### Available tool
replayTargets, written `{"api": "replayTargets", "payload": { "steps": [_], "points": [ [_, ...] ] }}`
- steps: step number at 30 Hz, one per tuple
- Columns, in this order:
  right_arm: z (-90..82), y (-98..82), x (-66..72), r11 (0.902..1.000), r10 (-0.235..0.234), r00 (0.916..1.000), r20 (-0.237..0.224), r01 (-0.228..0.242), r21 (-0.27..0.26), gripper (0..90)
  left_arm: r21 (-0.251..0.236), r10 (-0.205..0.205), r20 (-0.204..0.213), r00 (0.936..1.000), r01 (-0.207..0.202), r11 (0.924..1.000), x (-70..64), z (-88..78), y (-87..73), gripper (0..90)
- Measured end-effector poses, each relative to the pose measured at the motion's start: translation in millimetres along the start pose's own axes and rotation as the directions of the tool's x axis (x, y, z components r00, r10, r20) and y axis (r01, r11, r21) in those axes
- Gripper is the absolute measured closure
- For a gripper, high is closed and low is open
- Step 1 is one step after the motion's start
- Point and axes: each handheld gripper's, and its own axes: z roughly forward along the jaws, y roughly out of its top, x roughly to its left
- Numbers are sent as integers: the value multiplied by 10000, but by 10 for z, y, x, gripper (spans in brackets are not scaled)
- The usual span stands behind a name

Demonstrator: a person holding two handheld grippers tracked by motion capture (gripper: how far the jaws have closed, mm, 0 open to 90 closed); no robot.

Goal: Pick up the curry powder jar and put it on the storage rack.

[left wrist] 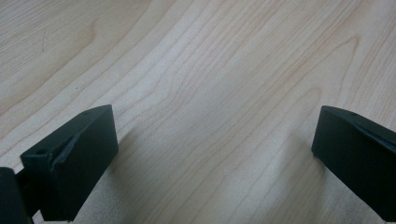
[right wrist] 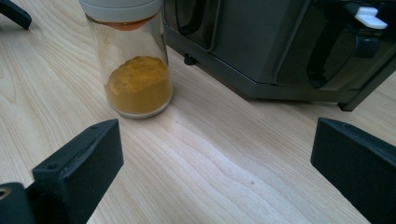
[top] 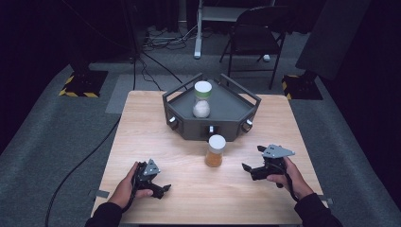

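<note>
Wood table fills mid-frame in the high view, w/ a dark grey angular tray at upper centre holding a white-capped jar of white powder. Just below the tray, frame centre, stands the clear glass jar of orange-yellow powder, white cap, approx. a third full. Right gripper at lower right and left gripper at lower left: both jaws spread wide, holding nothing, apart from the jar.

Black tongs, grey plates, dark sleeves
</note>
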Motion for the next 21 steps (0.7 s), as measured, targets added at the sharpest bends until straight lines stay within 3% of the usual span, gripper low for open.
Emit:
{"api": "replayTargets", "payload": {
  "steps": [21],
  "points": [
    [334,186,185,9986,-500,9972,-555,509,148,21,-1,0,-1,10000,0,10000,0,0,0,3]
  ]
}}
